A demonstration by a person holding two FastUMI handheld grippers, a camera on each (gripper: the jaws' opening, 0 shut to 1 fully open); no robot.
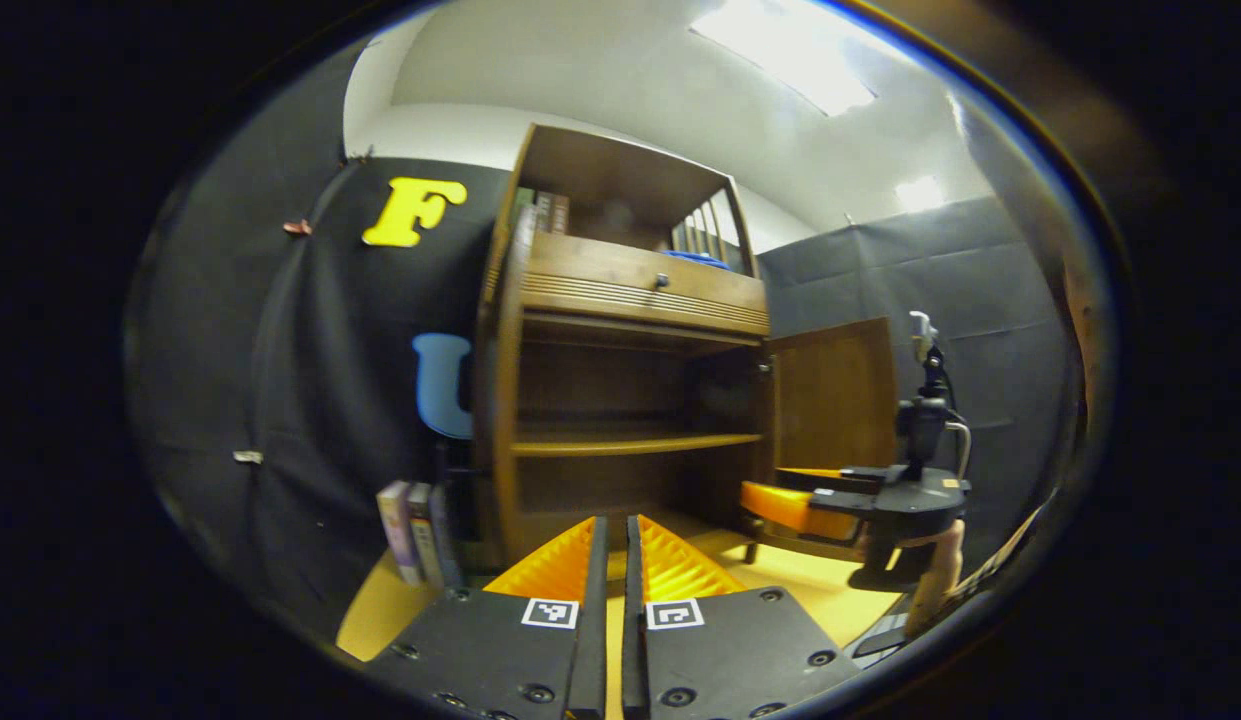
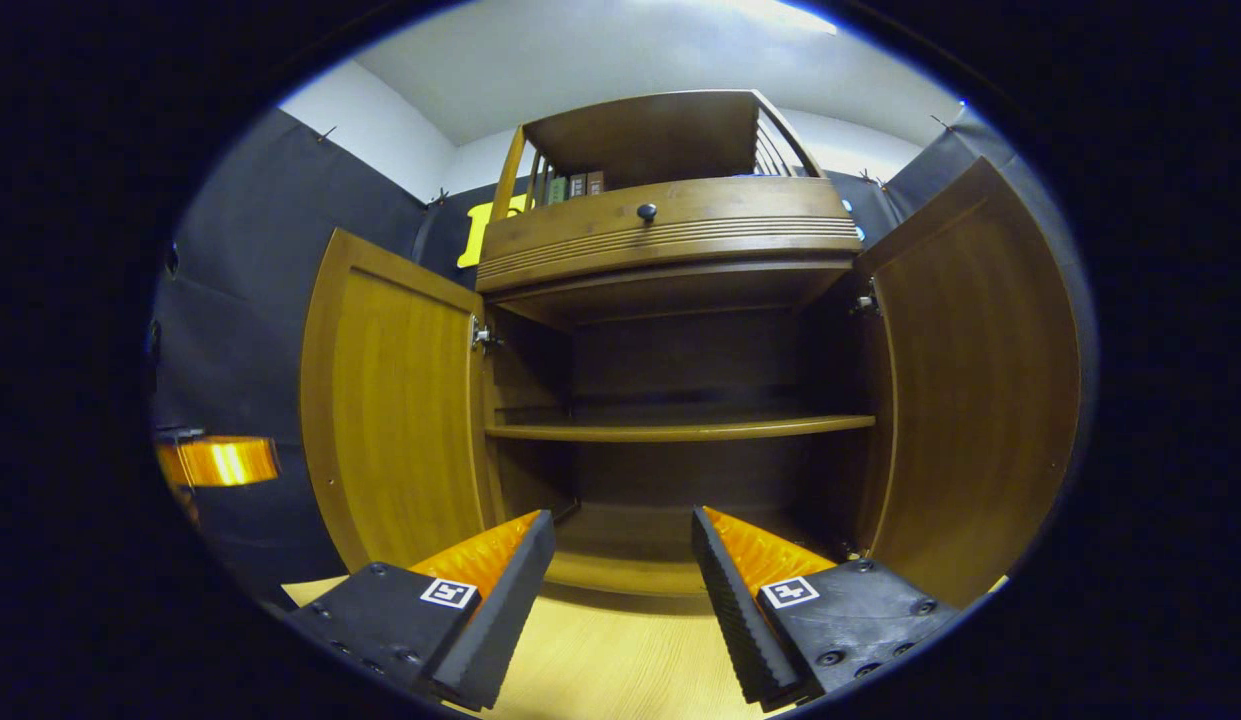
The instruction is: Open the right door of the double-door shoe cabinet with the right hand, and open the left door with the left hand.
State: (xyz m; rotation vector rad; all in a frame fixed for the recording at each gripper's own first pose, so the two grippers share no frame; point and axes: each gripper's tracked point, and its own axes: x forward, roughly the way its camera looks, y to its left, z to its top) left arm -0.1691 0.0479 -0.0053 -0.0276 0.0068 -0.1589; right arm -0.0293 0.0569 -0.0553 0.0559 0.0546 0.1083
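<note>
The wooden shoe cabinet faces me in the right gripper view with both doors swung out. Its left door and right door stand wide, baring a shelf and a dark inside. My right gripper is open in front of the cabinet's bottom, with nothing between its fingers. My left gripper is shut on nothing, low and off to the cabinet's left. In the left gripper view the right door stands open, and the right gripper is near it, held by a hand.
A drawer with a small knob sits above the open compartment, and books stand on top. A few books lean on the floor beside the cabinet's left side. Black cloth walls close in on both sides. The floor is pale wood.
</note>
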